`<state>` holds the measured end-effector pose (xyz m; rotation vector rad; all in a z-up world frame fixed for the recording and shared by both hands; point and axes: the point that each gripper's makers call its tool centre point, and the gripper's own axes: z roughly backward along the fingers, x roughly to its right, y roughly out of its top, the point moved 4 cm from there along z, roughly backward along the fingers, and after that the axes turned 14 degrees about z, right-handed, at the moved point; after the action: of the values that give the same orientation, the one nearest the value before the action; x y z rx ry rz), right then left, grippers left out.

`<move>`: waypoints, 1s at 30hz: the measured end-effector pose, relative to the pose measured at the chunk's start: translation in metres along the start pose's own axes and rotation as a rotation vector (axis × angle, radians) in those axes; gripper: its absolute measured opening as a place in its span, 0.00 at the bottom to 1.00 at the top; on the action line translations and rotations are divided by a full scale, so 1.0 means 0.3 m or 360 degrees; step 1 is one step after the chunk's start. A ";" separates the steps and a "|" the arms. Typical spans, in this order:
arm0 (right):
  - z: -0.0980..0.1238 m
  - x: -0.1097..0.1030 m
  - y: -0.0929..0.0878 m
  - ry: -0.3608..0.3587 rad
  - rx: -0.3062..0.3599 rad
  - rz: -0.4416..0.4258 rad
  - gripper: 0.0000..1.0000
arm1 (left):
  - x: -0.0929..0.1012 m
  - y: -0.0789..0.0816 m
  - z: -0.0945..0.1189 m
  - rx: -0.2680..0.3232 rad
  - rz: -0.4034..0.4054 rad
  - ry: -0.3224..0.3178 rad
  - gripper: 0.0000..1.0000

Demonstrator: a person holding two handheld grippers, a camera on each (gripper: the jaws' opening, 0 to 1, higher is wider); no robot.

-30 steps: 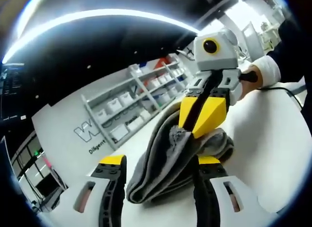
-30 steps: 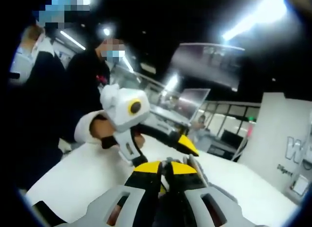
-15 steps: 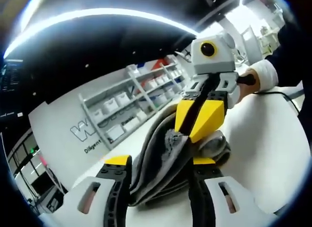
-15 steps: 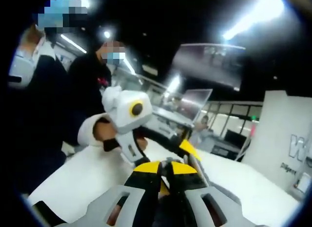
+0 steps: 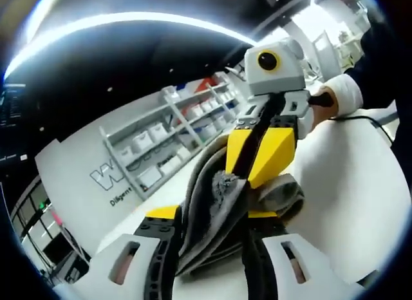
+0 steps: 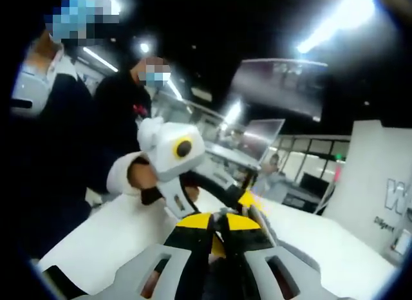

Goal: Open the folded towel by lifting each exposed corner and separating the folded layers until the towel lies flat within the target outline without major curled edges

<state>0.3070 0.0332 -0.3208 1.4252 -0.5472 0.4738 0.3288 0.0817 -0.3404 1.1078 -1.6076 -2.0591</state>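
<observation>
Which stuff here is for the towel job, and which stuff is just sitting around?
For the job:
- grey towel
- right gripper, shut on a towel corner
- left gripper, open around the towel
- white table

Just around:
- shelves with boxes
- white wall with lettering
- people standing by

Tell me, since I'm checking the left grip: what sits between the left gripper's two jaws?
In the left gripper view, the grey folded towel fills the gap of the left gripper; the right gripper pinches its upper edge.
</observation>
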 end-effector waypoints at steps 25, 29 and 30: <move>0.013 0.006 0.000 0.0003 -0.0007 0.0115 0.05 | -0.021 -0.006 -0.009 -0.0015 0.0017 -0.0005 0.19; 0.022 0.006 0.013 -0.0022 0.0005 0.0189 0.05 | -0.035 0.003 -0.004 0.0012 0.0032 0.0032 0.17; 0.023 0.007 0.013 -0.0028 -0.0006 0.0217 0.06 | -0.038 0.006 -0.001 0.0019 0.0046 0.0036 0.16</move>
<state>0.3058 0.0265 -0.3162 1.3947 -0.6620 0.5691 0.3361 0.0883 -0.3345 1.1013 -1.6181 -2.0139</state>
